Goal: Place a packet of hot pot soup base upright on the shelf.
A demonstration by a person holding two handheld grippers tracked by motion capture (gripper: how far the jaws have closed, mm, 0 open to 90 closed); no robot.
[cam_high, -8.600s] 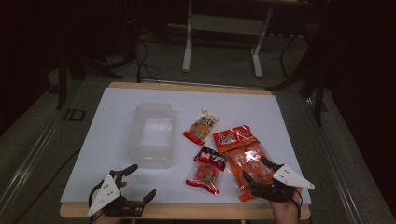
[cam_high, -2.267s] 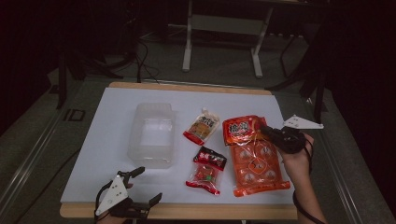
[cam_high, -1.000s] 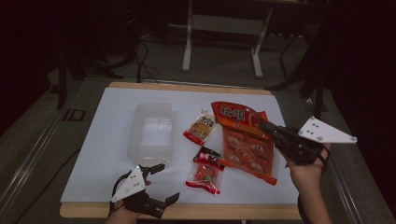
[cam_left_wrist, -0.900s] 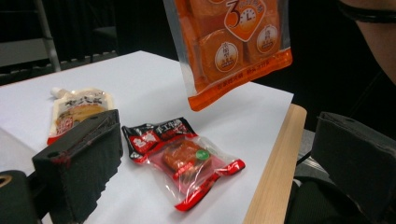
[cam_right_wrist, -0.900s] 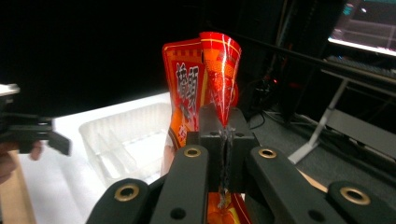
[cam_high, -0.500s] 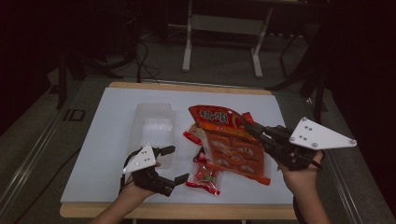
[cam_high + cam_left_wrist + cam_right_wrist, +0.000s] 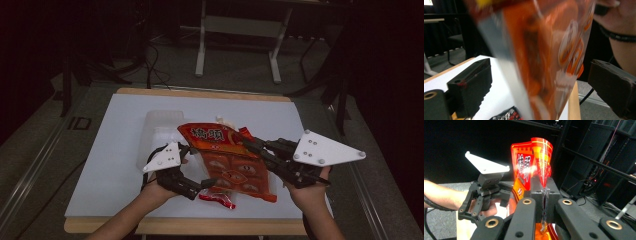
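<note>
Two grippers meet at an orange bag point(image 7: 227, 160) held above the table point(image 7: 100, 165) in the high view, a clear tub point(image 7: 152, 135) half hidden behind; in the left gripper view, the blurred bag hangs between the left gripper point(image 7: 544, 82)'s spread jaws, untouched; in the right gripper view, the right gripper point(image 7: 544, 195) is clamped on the bag's edge.

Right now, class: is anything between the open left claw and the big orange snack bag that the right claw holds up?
Nothing visible. The orange snack bag already hangs between the left claw's open jaws, which stand apart from it on both sides. The right claw is shut on the bag's edge. The small red packet lies on the table below.
</note>
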